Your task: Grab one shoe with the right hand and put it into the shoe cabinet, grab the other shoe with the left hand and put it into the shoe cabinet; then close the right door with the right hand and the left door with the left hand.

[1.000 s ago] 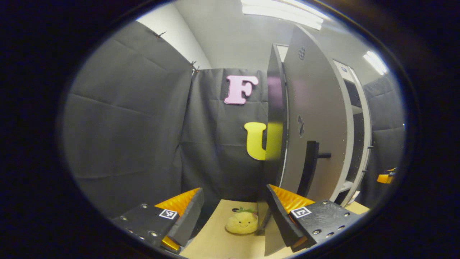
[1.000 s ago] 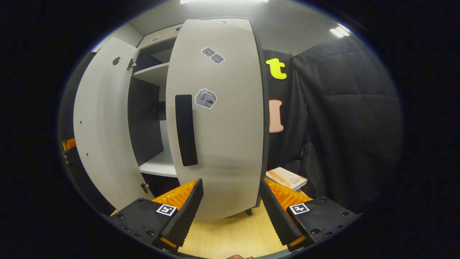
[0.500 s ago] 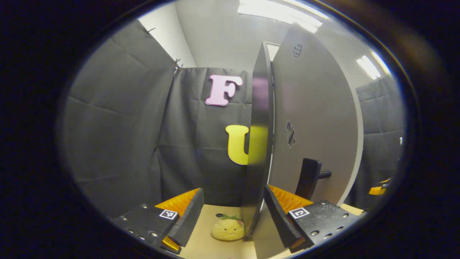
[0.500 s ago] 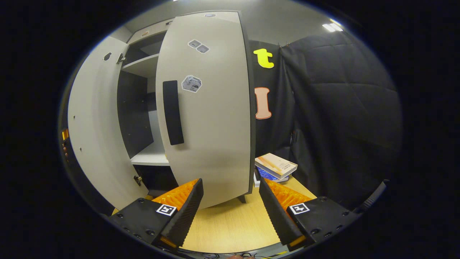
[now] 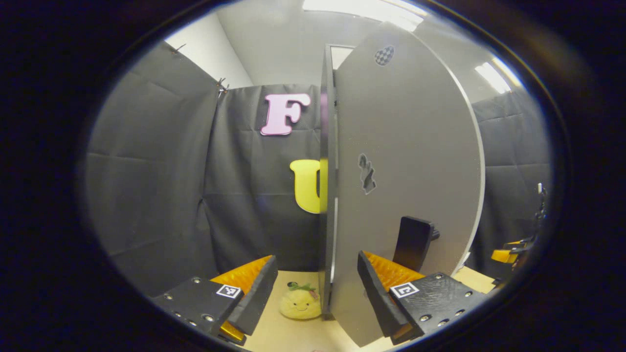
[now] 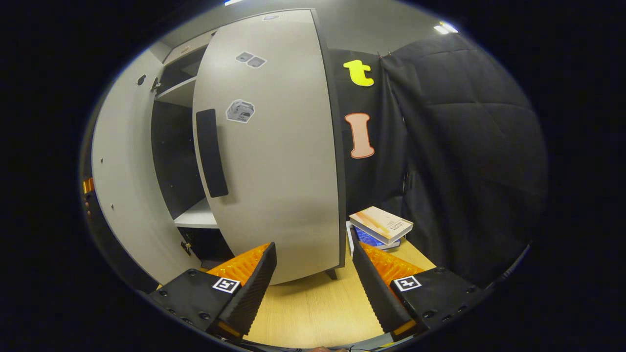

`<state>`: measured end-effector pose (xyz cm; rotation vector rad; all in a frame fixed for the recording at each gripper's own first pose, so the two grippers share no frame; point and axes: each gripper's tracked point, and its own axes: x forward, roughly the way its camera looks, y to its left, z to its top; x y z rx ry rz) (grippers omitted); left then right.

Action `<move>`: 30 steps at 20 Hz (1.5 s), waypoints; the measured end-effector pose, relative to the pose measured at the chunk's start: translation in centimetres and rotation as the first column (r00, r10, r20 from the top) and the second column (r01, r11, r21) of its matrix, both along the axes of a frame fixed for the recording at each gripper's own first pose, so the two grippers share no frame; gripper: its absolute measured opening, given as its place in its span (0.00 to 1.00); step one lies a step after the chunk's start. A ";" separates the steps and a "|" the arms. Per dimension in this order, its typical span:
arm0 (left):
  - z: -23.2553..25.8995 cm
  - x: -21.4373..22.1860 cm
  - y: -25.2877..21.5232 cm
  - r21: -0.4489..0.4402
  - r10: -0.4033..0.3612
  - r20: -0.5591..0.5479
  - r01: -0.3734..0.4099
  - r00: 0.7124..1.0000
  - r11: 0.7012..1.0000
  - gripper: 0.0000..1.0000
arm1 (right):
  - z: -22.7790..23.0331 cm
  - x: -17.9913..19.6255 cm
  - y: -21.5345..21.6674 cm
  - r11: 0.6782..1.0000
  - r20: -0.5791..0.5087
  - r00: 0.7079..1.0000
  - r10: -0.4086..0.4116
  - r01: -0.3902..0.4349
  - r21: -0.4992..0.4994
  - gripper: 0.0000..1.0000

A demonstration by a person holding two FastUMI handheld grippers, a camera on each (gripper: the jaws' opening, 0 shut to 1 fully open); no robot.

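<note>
Wooden floor (image 6: 313,313), one cabinet (image 6: 195,146) with two doors ajar (both grippers (image 5: 315,293) (image 6: 313,288) spread).

Tongs (image 6: 313,288) open before right door (image 6: 274,161), ajar.

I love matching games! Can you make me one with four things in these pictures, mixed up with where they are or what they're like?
Things:
1. plush toy
2. books
3. door handle
4. right gripper

Descriptions:
A. stacked beside the cabinet
B. open, holding nothing
C. yellow, smiling, on the floor
D. long, dark, upright on the door

Pairs: 1-C, 2-A, 3-D, 4-B
</note>
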<state>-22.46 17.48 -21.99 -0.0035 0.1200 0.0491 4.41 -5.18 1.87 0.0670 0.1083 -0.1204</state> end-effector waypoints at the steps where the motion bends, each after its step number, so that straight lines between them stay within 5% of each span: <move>1: -0.1 0.2 -0.5 -0.012 0.009 -0.004 -0.009 1.000 1.000 0.89 | 0.1 0.2 -0.4 1.000 0.008 1.000 0.005 -0.005 -0.006 0.98; 2: -0.2 0.4 -1.1 -0.021 0.019 -0.005 -0.019 1.000 1.000 0.99 | 0.3 0.4 -0.8 1.000 0.014 1.000 0.009 -0.009 -0.011 0.98; 12: -1.1 5.1 -9.5 -0.051 -0.013 -0.023 0.012 1.000 0.999 0.99 | 1.7 0.9 -4.7 0.999 0.074 0.996 0.051 -0.051 -0.012 0.98; 15: 0.2 6.5 -11.6 -0.053 0.040 0.029 -0.038 0.999 0.998 0.89 | 3.3 0.6 -6.1 0.998 0.116 0.991 0.068 -0.066 -0.015 0.98; 16: 0.8 6.4 -11.6 -0.032 0.081 0.040 -0.080 0.996 0.996 0.99 | 3.5 0.5 -6.6 0.997 0.128 0.989 0.075 -0.074 -0.013 0.98; 22: 0.4 1.7 -14.0 -0.100 0.142 0.060 -0.136 0.988 0.986 0.88 | 3.5 0.3 -8.2 0.987 0.138 0.977 0.161 -0.160 -0.020 0.98; 30: 2.3 -4.9 -16.0 -0.047 0.139 0.089 -0.135 0.986 0.990 0.99 | 6.3 0.3 -6.4 0.973 0.179 0.957 0.229 -0.226 -0.036 0.98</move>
